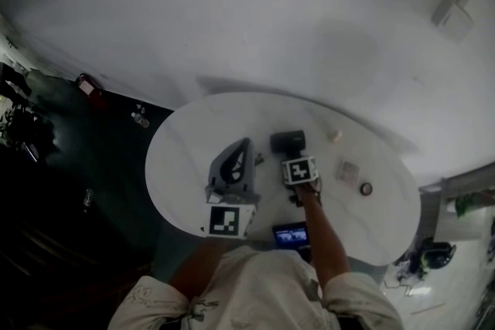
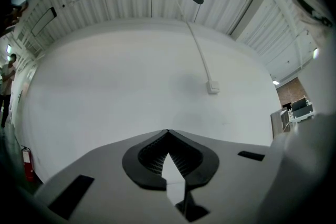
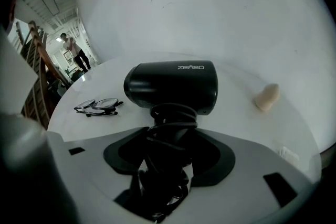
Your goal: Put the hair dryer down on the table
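while clamping dryer (image 3: 173, 86) handle with right gripper (image 3: 169, 157), mid set-down; next ease onto table (image 1: 182, 166) ahead of jaws, then unclamp. left gripper (image 2: 168, 139) jaws together.

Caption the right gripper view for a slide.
Right gripper holds a black hair dryer by its cord-wrapped handle; glasses lie on the white table beyond.

Noted: lower handle of the black plastic hair dryer (image 3: 173, 86) is lost in shadow between the right gripper's (image 3: 167, 149) jaws; right of the dryer, a pale lump (image 1: 334, 136), pale square (image 1: 349, 170) and dark ring (image 1: 366, 188) are too small to identify.
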The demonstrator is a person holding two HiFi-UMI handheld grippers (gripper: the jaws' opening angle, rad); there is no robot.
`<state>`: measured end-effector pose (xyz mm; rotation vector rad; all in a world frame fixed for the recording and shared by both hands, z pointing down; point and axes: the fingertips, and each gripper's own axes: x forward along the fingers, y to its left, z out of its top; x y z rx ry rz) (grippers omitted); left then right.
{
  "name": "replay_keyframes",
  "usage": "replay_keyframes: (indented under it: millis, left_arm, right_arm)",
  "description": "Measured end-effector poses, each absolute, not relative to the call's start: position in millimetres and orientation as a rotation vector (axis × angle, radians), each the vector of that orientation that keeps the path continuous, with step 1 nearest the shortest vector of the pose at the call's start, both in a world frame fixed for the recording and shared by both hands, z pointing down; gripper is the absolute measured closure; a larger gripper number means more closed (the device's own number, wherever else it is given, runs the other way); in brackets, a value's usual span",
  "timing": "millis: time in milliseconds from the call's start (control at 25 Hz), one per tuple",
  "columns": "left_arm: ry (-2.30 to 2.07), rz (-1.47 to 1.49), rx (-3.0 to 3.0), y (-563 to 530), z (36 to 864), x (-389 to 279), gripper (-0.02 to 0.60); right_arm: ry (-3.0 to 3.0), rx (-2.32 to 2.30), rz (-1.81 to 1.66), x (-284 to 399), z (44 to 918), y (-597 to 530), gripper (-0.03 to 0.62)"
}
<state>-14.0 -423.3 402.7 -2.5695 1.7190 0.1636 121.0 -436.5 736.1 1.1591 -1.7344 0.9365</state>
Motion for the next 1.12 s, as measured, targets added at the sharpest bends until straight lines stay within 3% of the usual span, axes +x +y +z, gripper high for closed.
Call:
replay_keyframes:
  millis: [320,800,920,1120]
  left_arm:
    - [1.715,0.16,-2.573,-423.2,405.6,-13.5,0.584]
    - [1.731,0.176,-2.582,-422.3,407.9,-15.2,0.584]
    - [1.735,0.176,-2.584,-423.4,408.8,-16.1,0.584]
    - [1.727,0.177,-2.583,-422.0,409.6,-15.3,0.583]
  right_arm:
    - [-1.734,1.273,0.769,134.7,728.5,-460.0,0.353]
    - [-1.733,1.213,0.885,123.9,733.9,-450.9,0.316]
    - [-1.738,1.178,0.916,118.2,734.5,-450.2,0.198]
    - [-1.709,1.168,0.888,118.1,734.9,-447.4,0.195]
